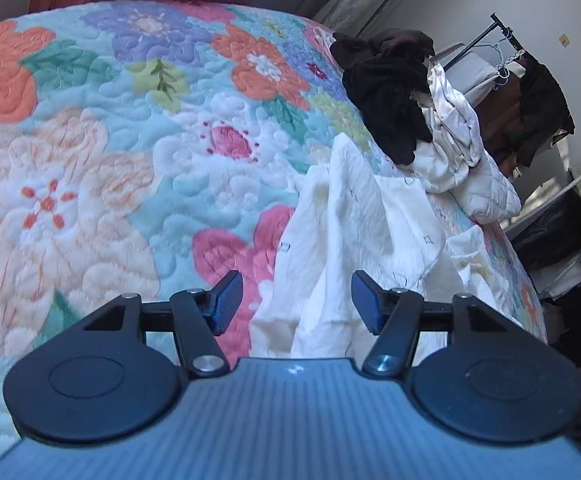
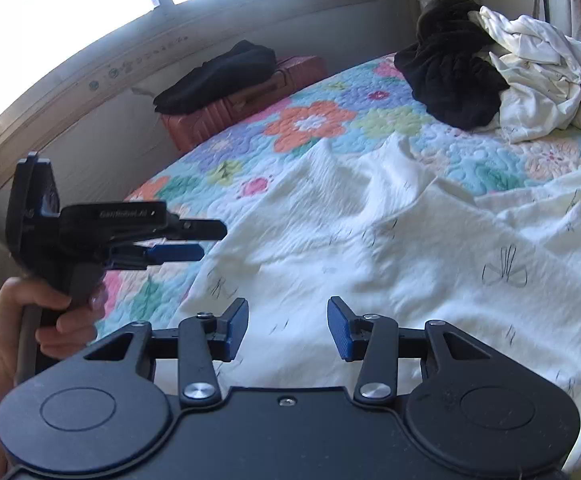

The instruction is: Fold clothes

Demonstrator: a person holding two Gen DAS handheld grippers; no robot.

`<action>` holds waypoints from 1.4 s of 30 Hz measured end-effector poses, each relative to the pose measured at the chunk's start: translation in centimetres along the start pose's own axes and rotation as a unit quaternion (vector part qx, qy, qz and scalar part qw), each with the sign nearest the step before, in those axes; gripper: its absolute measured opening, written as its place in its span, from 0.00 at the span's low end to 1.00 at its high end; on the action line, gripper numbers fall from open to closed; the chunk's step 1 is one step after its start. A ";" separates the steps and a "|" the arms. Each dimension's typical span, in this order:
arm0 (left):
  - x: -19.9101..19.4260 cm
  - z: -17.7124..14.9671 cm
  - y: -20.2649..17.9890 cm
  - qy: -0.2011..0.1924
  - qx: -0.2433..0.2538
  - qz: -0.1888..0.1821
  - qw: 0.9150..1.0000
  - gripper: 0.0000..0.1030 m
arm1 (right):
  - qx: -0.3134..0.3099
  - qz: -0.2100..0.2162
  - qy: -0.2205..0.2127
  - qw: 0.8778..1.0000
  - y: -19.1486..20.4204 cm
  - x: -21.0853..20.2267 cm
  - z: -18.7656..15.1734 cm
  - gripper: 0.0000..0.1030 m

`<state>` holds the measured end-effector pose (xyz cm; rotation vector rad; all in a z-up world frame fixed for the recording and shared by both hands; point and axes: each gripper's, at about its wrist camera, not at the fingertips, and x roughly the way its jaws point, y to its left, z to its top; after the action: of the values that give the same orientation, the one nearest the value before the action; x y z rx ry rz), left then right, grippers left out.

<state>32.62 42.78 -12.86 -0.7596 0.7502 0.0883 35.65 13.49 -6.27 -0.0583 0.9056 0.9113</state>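
Two grippers, both spread apart and holding nothing, are poised over the white garment (image 2: 390, 248) that lies rumpled across the floral quilt (image 1: 110, 140). My left gripper (image 1: 296, 300) hangs with its blue pads (image 1: 226, 300) to either side of a raised ridge of that cloth, which runs up between them toward the bed's right edge; I cannot tell whether the pads touch it. My right gripper (image 2: 288, 328) looks across the broad body of the garment, which spreads out ahead of and beneath its pads, printed with small dark butterfly outlines. From the right wrist view I also see my left gripper from the side, held in my left hand (image 2: 30, 320) just above the garment's near edge. I judge the step in hand to be finding two edges to spread the piece flat before folding. To do it well, I should pinch a single layer at a hem or corner on each side, not a bunched ridge, then draw my hands apart evenly so wrinkles pull out. Well beyond, a pile of black and white clothes (image 2: 470, 68) waits near the far corner.
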 end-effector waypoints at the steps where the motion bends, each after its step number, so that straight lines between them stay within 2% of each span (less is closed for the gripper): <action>1: 0.1 -0.4 -0.4 0.022 0.011 0.004 1.000 0.58 | 0.013 0.005 0.017 1.000 0.4 -0.2 -0.7 0.49; 3: 0.3 -1.3 -1.6 0.067 0.043 0.018 0.997 0.58 | 0.085 0.035 0.060 0.994 0.4 -0.2 -2.3 0.50; 4: 0.2 -1.8 -2.1 0.074 0.056 0.023 0.995 0.58 | 0.121 0.058 0.073 0.988 0.4 -0.3 -3.1 0.50; 6: 0.1 -2.9 -3.1 0.080 0.078 0.029 0.993 0.58 | 0.132 0.055 0.075 0.987 0.7 -0.8 -3.7 0.49; 9: 0.0 -4.3 -2.6 0.097 0.042 0.040 0.994 0.60 | 0.139 0.042 0.073 0.987 1.1 -1.6 -4.4 0.50; 10: 0.1 -4.7 -2.2 0.099 0.030 0.040 0.994 0.64 | 0.141 0.038 0.072 0.987 1.2 -1.9 -4.6 0.50; 12: 0.4 -5.4 -1.4 0.101 0.007 0.039 0.994 0.68 | 0.162 0.024 0.058 0.985 0.5 -2.2 -5.3 0.54; 14: 0.8 -5.5 -0.6 0.087 -0.026 0.020 0.996 0.76 | 0.189 -0.008 0.040 0.981 -0.9 -2.1 -5.7 0.56; 15: 0.8 -5.6 -0.2 0.075 -0.051 0.008 0.996 0.83 | 0.202 -0.023 0.036 0.978 -1.6 -1.9 -6.0 0.56; 16: 0.7 -5.8 0.2 0.062 -0.077 -0.005 0.995 0.84 | 0.215 -0.037 0.034 0.975 -2.2 -1.7 -6.4 0.56; 17: 0.8 -5.9 0.0 0.057 -0.070 -0.002 0.996 0.83 | 0.235 -0.038 0.030 0.971 -3.0 -1.6 -6.7 0.56; 18: 0.9 -5.9 -0.3 0.053 -0.055 0.004 0.997 0.71 | 0.256 -0.035 0.025 0.966 -3.8 -1.5 -7.1 0.56; 19: 1.0 -6.0 -0.6 0.049 -0.041 0.010 0.998 0.46 | 0.277 -0.027 0.019 0.960 -4.3 -1.3 -7.5 0.56; 20: 1.1 -6.0 -1.0 0.048 -0.030 0.016 0.998 0.33 | 0.299 -0.022 0.014 0.954 -4.8 -1.2 -8.0 0.57; 21: 1.2 -6.1 -1.3 0.048 -0.020 0.022 0.998 0.11 | 0.314 -0.023 0.013 0.949 -5.2 -1.0 -8.5 0.57; 24: 0.3 -6.0 -3.2 0.025 0.032 0.050 0.998 0.06 | 0.296 -0.055 0.018 0.953 -4.9 -0.3 -8.8 0.57; 26: -1.0 -5.7 -4.6 -0.008 0.069 0.080 0.994 0.06 | 0.288 -0.057 0.013 0.956 -4.7 0.1 -8.7 0.57; 27: -1.9 -5.4 -4.6 -0.015 0.061 0.075 0.995 0.06 | 0.288 -0.050 0.007 0.956 -4.6 0.3 -8.7 0.50; 28: -2.8 -5.1 -4.5 -0.022 0.049 0.069 0.996 0.05 | 0.290 -0.033 0.003 0.956 -4.6 0.6 -8.6 0.38; 29: -3.5 -4.8 -4.4 -0.028 0.045 0.072 0.996 0.05 | 0.301 -0.011 0.006 0.953 -4.8 0.9 -8.6 0.15; 32: -5.2 -4.0 -4.0 -0.042 0.037 0.084 0.995 0.06 | 0.327 0.036 0.005 0.944 -4.3 1.2 -8.7 0.13; 34: -6.1 -3.4 -2.9 -0.050 0.016 0.070 0.996 0.06 | 0.316 0.049 0.003 0.947 -3.0 1.2 -8.4 0.06; 35: -6.4 -3.3 -2.4 -0.050 0.007 0.074 0.996 0.06 | 0.310 0.053 0.004 0.949 -2.3 1.2 -8.2 0.06; 38: -7.4 -3.2 -1.6 -0.063 0.009 0.107 0.992 0.06 | 0.303 0.076 0.010 0.950 -0.5 1.5 -7.6 0.06; 41: -9.2 -3.0 -0.8 -0.073 0.003 0.121 0.990 0.06 | 0.297 0.092 0.015 0.950 1.0 1.8 -7.2 0.05; 42: -10.1 -2.8 -0.6 -0.087 0.006 0.138 0.987 0.06 | 0.295 0.098 0.016 0.950 1.5 2.0 -7.1 0.05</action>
<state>23.73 42.43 -7.35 -0.6232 0.6852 0.3957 30.55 12.85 -11.73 0.5411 1.1987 0.7898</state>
